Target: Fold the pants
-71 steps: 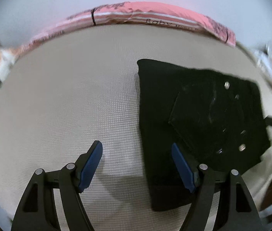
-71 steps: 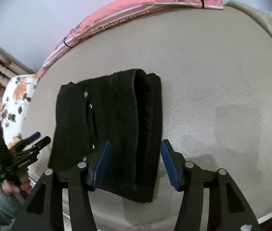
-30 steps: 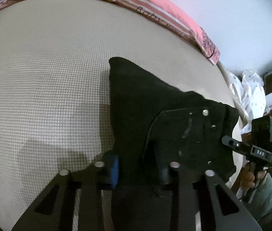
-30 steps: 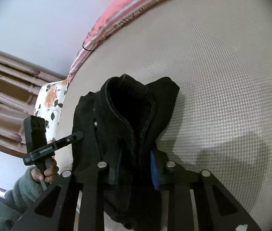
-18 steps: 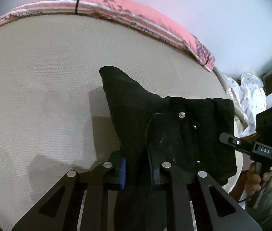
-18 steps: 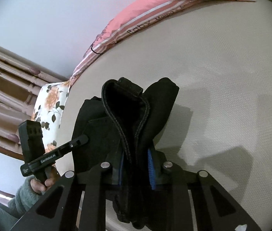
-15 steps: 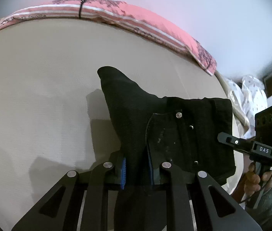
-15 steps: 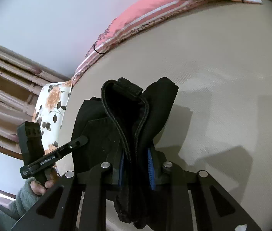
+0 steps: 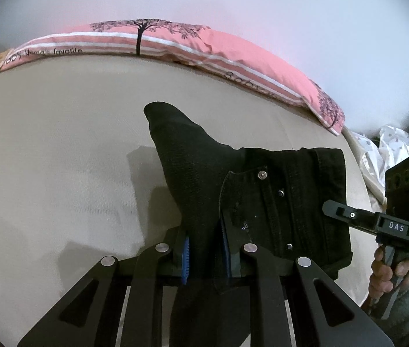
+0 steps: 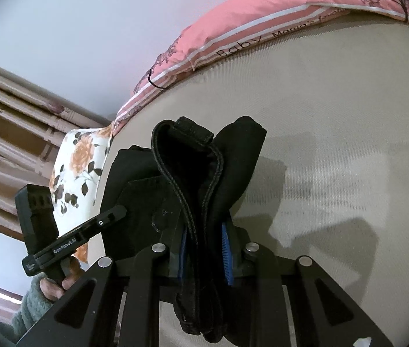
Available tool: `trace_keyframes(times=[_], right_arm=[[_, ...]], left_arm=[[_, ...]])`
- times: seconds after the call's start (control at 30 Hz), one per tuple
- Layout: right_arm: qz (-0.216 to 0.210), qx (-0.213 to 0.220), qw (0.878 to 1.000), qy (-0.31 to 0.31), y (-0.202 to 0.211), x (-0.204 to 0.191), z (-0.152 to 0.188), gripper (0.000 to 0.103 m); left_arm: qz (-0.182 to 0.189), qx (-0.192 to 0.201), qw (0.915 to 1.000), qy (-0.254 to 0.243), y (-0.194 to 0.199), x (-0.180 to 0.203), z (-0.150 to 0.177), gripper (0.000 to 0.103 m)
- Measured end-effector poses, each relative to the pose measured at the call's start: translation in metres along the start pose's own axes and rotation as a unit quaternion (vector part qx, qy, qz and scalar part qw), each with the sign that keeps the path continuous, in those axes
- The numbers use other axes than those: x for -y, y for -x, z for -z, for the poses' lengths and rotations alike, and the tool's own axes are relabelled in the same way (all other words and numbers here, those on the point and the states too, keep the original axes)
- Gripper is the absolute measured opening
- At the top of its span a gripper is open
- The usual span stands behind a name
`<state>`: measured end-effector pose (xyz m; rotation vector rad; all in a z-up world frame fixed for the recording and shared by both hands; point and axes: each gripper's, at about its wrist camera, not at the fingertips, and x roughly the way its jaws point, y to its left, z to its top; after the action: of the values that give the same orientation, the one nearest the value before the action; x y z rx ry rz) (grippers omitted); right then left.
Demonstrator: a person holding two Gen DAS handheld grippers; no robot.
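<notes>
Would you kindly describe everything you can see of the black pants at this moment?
The black pants look like thick denim, folded into a compact bundle with a stitched waistband, a pocket edge and small metal rivets showing. Both grippers are shut on them: the left gripper pinches one edge, the right gripper clamps a thick stack of layers. The near part looks raised off the beige bed cover, casting a shadow on it, with one corner sticking up toward the pink pillow. Whether the far part touches the bed is unclear.
</notes>
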<state>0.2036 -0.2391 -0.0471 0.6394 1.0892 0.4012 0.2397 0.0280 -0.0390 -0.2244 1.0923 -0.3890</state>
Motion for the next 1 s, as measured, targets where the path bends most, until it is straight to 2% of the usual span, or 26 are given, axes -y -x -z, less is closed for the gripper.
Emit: trace_keyframes(times=[0.33,0.5,0.63,0.83,1.0], right_arm=[[0.022,0.004,1.000,0.010,-0.021,-0.003,-0.034,0.019],[0.073,0.001,0.997,0.028,-0.035,0.006,-0.036,0.020],[0.109,-0.003,0.994,0.027,-0.042,0.017,-0.032,0.029],[0.153,0.003,0.987,0.041,-0.047,0.013,-0.026,0.040],[0.178,0.005,0.983,0.040,-0.040,0.008,-0.017,0.042]], left_arm=[[-0.022,0.007,0.9997,-0.010,-0.015,-0.012,-0.028,0.018],[-0.056,-0.002,0.9984,-0.011,-0.034,-0.026,-0.024,0.020],[-0.069,-0.020,0.9974,-0.003,-0.048,-0.037,-0.018,0.031],[-0.102,-0.014,0.9946,-0.013,-0.051,-0.034,-0.018,0.046],[-0.137,-0.014,0.9904,-0.017,-0.042,-0.029,-0.007,0.058]])
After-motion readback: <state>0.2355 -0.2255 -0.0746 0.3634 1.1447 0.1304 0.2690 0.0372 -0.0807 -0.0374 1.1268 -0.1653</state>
